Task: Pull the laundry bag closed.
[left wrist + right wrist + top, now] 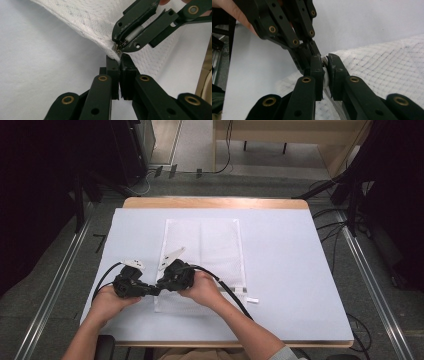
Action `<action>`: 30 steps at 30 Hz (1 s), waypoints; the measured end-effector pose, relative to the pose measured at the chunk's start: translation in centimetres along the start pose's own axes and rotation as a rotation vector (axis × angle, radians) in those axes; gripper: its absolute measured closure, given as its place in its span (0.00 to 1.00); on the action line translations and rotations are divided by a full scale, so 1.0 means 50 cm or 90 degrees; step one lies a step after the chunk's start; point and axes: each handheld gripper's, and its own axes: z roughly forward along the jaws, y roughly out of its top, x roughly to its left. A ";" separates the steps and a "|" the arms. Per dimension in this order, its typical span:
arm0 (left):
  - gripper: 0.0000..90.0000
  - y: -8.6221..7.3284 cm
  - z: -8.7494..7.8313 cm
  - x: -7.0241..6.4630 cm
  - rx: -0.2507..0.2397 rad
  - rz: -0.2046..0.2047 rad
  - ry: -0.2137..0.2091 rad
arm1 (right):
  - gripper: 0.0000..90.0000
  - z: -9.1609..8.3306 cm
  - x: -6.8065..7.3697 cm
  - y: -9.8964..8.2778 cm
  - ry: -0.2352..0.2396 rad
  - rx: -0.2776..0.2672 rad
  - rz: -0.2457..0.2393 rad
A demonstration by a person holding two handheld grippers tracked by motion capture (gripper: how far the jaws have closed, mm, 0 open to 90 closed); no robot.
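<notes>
High view: a white mesh laundry bag with a zipper along one edge (202, 251) lies flat on the bench (290, 270), which is covered in a pale lilac sheet; its long axis runs away from the person, and both grippers meet at its near left corner.
Left gripper (118, 65): jaws narrow, pinching the bag's corner hem; in the left gripper view the fabric rises straight out of the closed tips.
Right gripper (325, 67): jaws narrow, clamped on a small white zipper pull tab (326, 78) that sits between them, just beside the left gripper's tips.
Key relation: the two sets of jaws touch or nearly touch at the same corner, the left one anchoring the cloth and the right one on the tab. The zipper line appears to run along the bag's near short edge, rightward from the corner, so a pull would likely go toward the person's right while the left gripper holds the corner fixed.
Nearer hand: both are equally at the corner; the right hand (202, 287) lies over the bag's near edge.
Surface: smooth sheet, flat, otherwise bare; the mesh may slide or bunch if the anchor slips.
Room: grey floor with metal rails either side, dark equipment at the left and right, cables trailing, a wooden bench edge beyond.
</notes>
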 end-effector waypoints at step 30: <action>0.99 -0.001 -0.005 -0.004 0.002 0.018 0.009 | 0.98 -0.012 0.007 -0.028 -0.011 -0.006 -0.004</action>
